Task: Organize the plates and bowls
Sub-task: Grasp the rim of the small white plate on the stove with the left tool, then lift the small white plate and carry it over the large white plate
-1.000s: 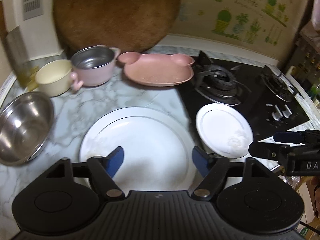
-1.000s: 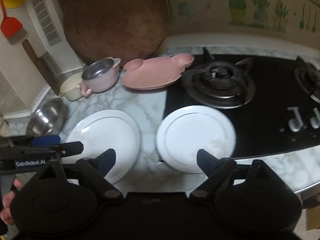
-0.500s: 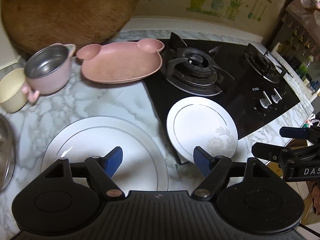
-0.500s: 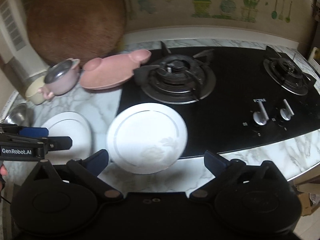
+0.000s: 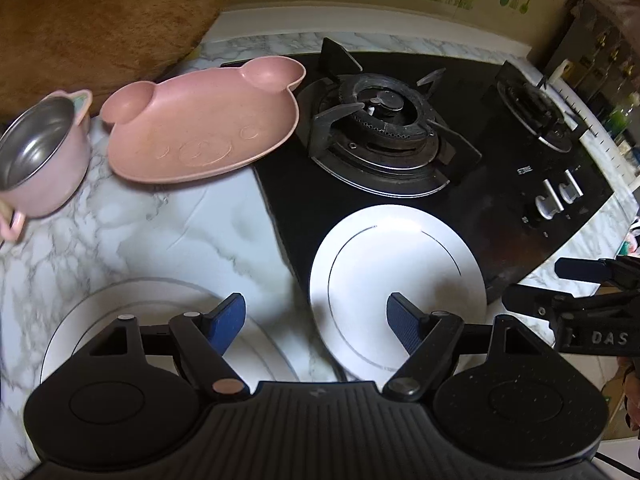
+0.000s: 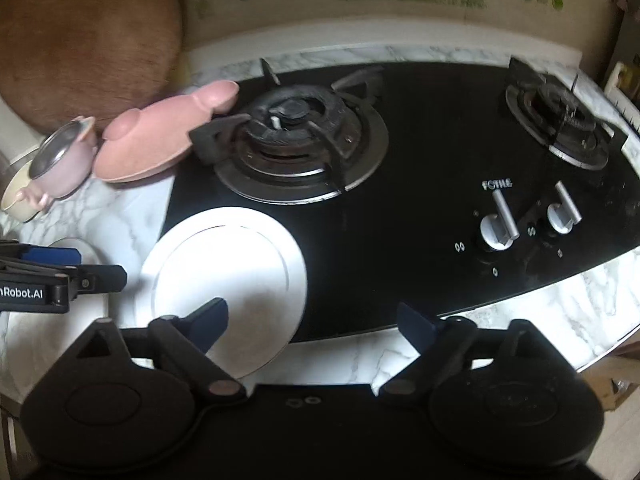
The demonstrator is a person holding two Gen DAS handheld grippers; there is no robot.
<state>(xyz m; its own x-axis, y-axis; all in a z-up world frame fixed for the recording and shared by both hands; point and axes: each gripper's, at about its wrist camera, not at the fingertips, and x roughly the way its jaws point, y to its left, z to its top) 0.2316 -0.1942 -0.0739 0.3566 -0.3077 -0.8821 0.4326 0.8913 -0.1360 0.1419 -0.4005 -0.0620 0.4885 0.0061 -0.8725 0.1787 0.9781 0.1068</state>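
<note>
A small white plate lies on the front left corner of the black hob. A large white plate rests on the marble counter to its left. Behind them are a pink bear-shaped plate, a pink pot with a steel inside and a cream cup. My left gripper hangs open over the gap between the two white plates. My right gripper is closing with nothing gripped, its left finger over the small plate's near rim.
The black glass hob carries two burners and two knobs. A round wooden board leans on the back wall. The counter's front edge runs just right of my right gripper.
Both grippers moved right and lower along the counter. The steel bowl and cream cup left the left wrist view. The small plate now lies under both grippers. The right jaws widened, then narrowed.
</note>
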